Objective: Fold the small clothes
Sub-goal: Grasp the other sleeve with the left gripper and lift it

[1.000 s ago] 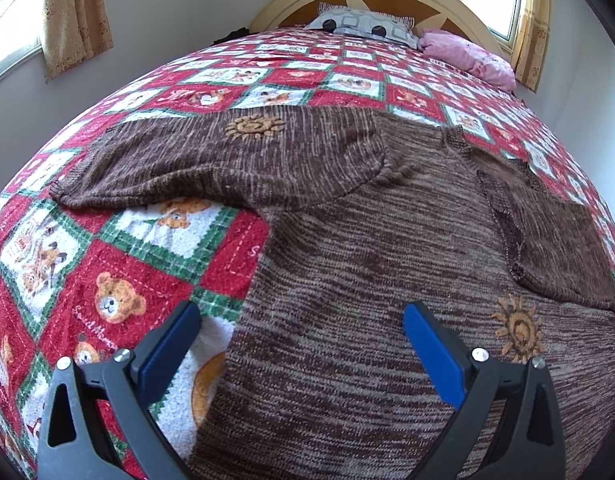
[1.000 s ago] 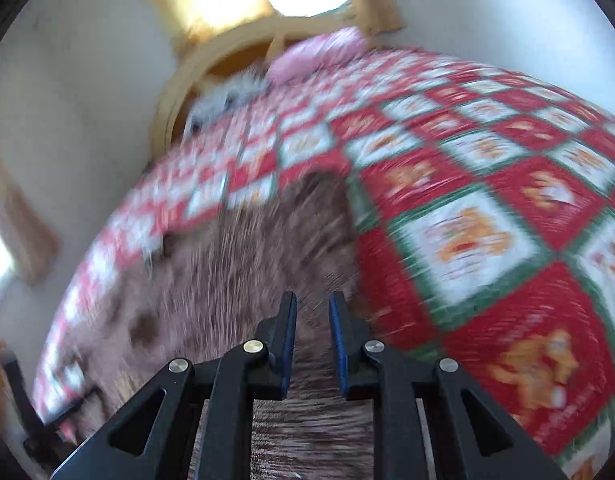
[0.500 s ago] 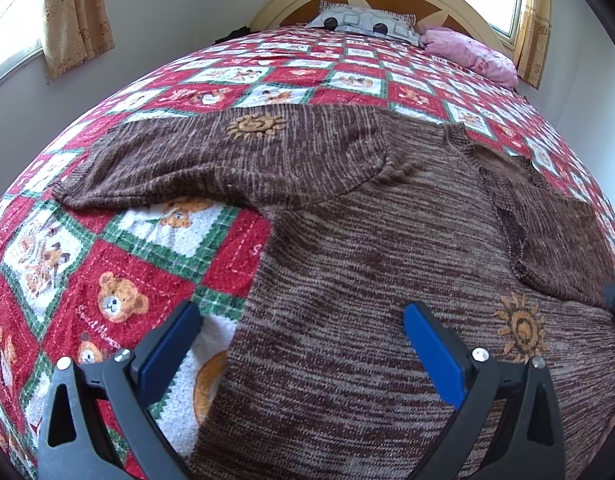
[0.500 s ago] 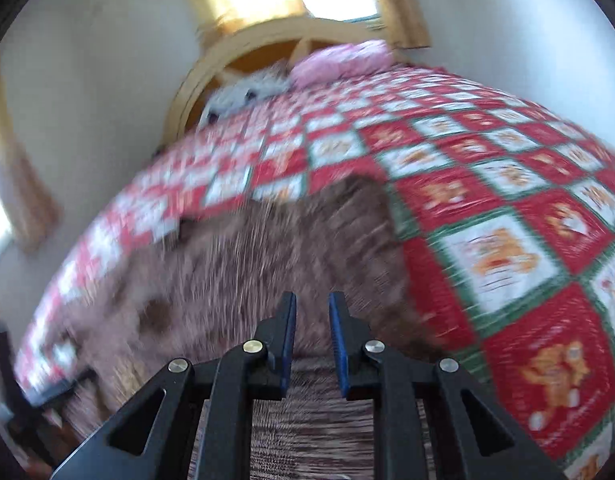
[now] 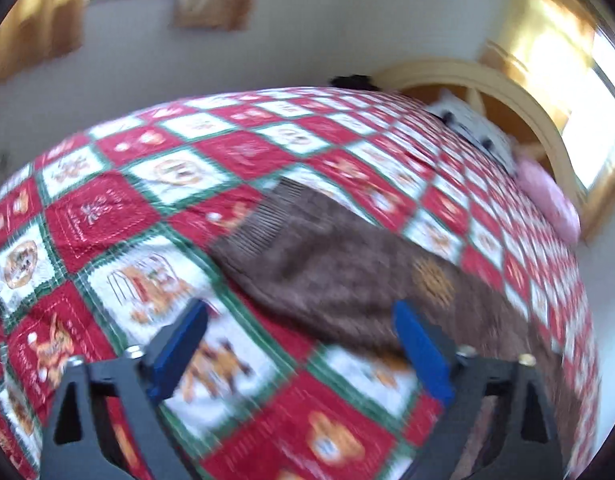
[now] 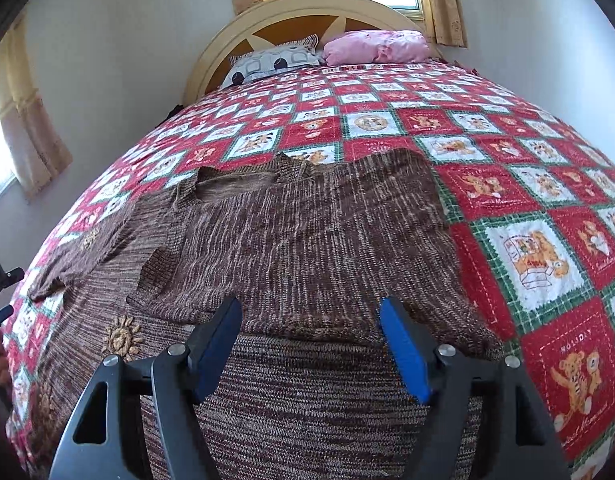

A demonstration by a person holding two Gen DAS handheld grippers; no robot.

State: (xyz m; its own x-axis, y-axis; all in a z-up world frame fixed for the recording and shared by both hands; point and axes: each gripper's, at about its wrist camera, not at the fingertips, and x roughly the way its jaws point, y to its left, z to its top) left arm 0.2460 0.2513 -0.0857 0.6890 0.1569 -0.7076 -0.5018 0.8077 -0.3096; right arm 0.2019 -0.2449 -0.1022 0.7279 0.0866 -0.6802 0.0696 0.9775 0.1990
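A brown knit sweater [image 6: 291, 236] lies flat on the red, white and green quilt [image 6: 527, 248]. Its right sleeve [image 6: 211, 280] is folded across the body. My right gripper [image 6: 310, 308] hovers over the sweater's lower part. Its jaws are opening and no cloth is between them. In the blurred left wrist view the sweater's left sleeve [image 5: 331, 268] stretches out over the quilt [image 5: 107, 216], its ribbed cuff [image 5: 267, 216] farthest away. My left gripper [image 5: 299, 312] is just short of that sleeve. Its jaws are closing but still wide, with only the sleeve's near edge and quilt between them.
At the head of the bed a patterned pillow [image 6: 275, 62] and a pink pillow [image 6: 377, 46] rest against the arched headboard [image 6: 307, 8]. Curtained windows and white walls surround the bed. Bare quilt lies to the right of the sweater and beyond it.
My right gripper was shut and now stands open, with the sleeve lying across the body. My left gripper swung left from the sweater's body to the outstretched sleeve, and rolled.
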